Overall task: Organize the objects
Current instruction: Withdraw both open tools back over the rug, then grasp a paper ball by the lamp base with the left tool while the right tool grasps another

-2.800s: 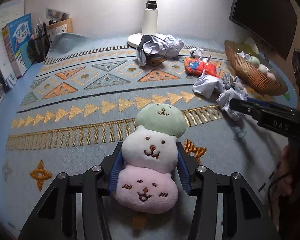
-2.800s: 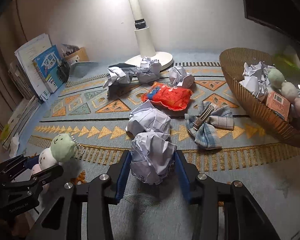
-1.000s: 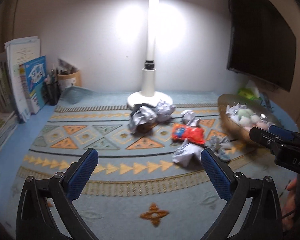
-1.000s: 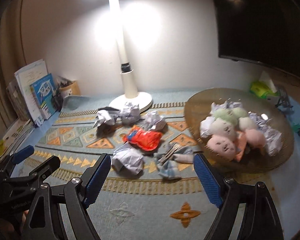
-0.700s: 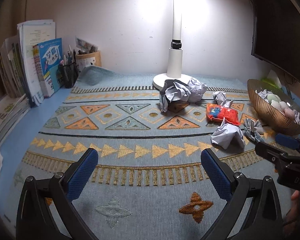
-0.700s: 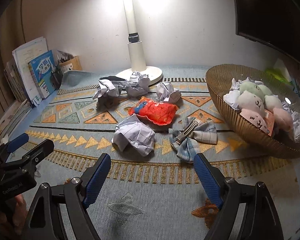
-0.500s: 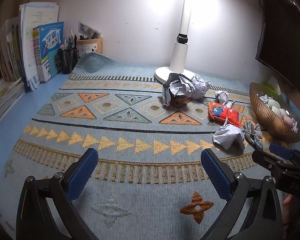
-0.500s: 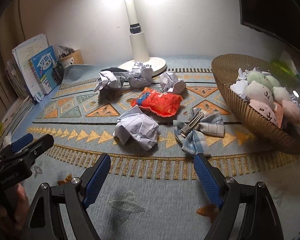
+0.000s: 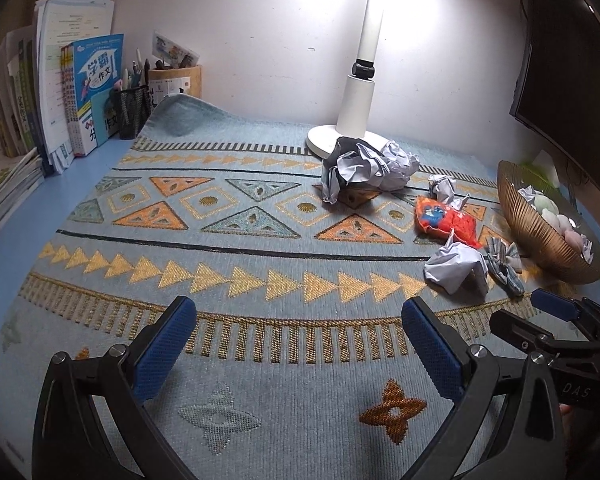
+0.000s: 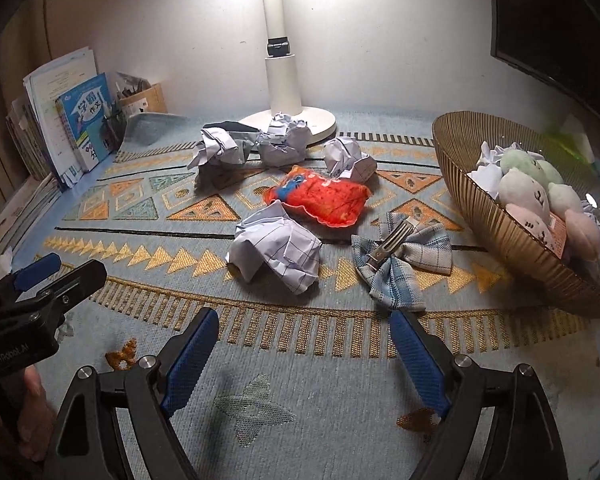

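My right gripper hovers low over the patterned mat, its jaws opening with nothing between them. Just ahead of it lie a crumpled checked paper ball and a plaid bow hair clip, with a red pouch behind them. To the right stands a ribbed golden basket holding plush toys and paper balls. My left gripper is open and empty over bare mat; the paper ball and the basket are far to its right.
More paper balls crowd the white lamp base at the back. Books and a mesh pen holder line the back left. A dark monitor hangs at the right. The mat's back left corner is curled up.
Both grippers have sunk closer to the mat and tilted down over the last second. The plush stack and paper ball they held earlier now lie in the basket.
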Available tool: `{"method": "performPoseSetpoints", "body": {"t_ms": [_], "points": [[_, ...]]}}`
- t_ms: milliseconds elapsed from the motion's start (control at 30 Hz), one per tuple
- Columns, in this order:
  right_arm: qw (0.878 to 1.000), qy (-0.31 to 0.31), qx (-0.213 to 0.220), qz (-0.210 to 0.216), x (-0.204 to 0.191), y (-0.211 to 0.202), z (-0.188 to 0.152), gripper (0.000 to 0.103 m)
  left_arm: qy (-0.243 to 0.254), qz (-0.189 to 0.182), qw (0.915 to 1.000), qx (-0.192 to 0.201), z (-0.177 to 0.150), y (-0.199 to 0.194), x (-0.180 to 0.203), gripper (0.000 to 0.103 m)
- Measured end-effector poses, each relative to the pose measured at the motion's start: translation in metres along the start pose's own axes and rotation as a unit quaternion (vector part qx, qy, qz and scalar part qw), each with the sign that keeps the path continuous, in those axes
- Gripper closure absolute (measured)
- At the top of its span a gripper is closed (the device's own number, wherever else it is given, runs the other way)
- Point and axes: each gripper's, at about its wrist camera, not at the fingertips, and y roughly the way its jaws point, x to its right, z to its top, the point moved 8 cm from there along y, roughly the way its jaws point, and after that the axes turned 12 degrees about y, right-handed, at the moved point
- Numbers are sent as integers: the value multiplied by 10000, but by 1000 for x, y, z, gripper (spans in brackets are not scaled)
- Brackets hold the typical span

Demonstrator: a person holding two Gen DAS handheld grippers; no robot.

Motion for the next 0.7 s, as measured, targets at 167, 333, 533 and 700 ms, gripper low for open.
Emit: {"method": "performPoseSetpoints", "body": {"t_ms": [167,333,533,700], "points": [[9998,64,177,-36,2,-7,4,17,65,45,10000,11,0,-2,2,1],[9992,369,-8,121,5,-3,11,16,32,-4,10000,-42,1,1,1,1],[9968,625,-367,341,-11,17,34,17,1,-546,9984,-167,38,22,-7,1],[9986,444,-233,164,-22,36,35,17,625,-1093,9917,-268,84,71,5,1]]}}
